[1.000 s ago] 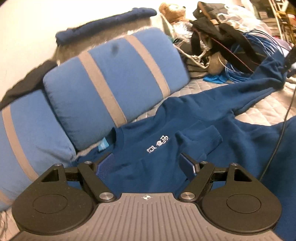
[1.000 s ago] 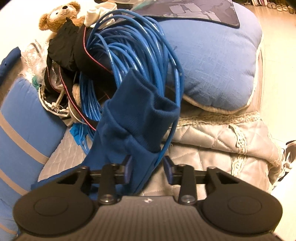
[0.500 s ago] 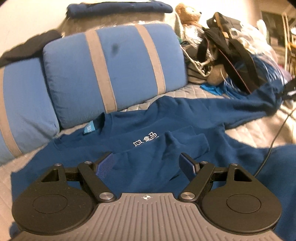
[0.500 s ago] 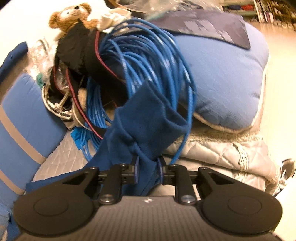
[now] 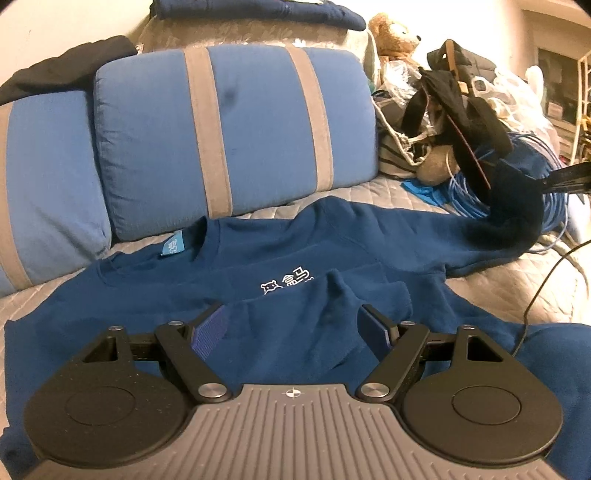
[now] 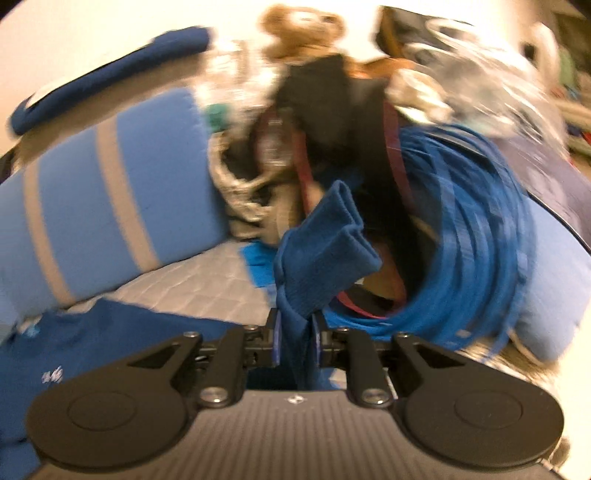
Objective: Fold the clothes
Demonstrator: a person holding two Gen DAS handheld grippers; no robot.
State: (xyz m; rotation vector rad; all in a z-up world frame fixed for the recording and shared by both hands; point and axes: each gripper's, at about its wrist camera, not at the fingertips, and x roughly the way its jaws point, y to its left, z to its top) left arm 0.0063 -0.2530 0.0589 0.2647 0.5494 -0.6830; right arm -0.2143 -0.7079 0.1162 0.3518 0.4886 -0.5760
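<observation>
A navy sweatshirt (image 5: 258, 258) with a small white print lies face up on the quilted bed cover (image 5: 369, 192). One sleeve is folded across its chest. My left gripper (image 5: 291, 317) hovers open just above that folded sleeve, its pads touching nothing. The other sleeve (image 5: 424, 232) stretches to the right, and its cuff (image 6: 325, 251) is raised off the bed. My right gripper (image 6: 297, 332) is closing on that sleeve, with the pads pressing the cloth just behind the cuff. In the left wrist view the right gripper (image 5: 569, 177) shows at the right edge.
Blue cushions with grey stripes (image 5: 229, 129) line the back. A coil of blue cable (image 6: 472, 229), dark bags and straps (image 5: 454, 96) and a teddy bear (image 5: 391, 33) crowd the right. A thin black cord (image 5: 546, 280) crosses the cover at right.
The right gripper's jaws closed on the sleeve and lifted the cuff off the cable coil, swinging left. The left gripper rolled level and stayed open over the sweatshirt.
</observation>
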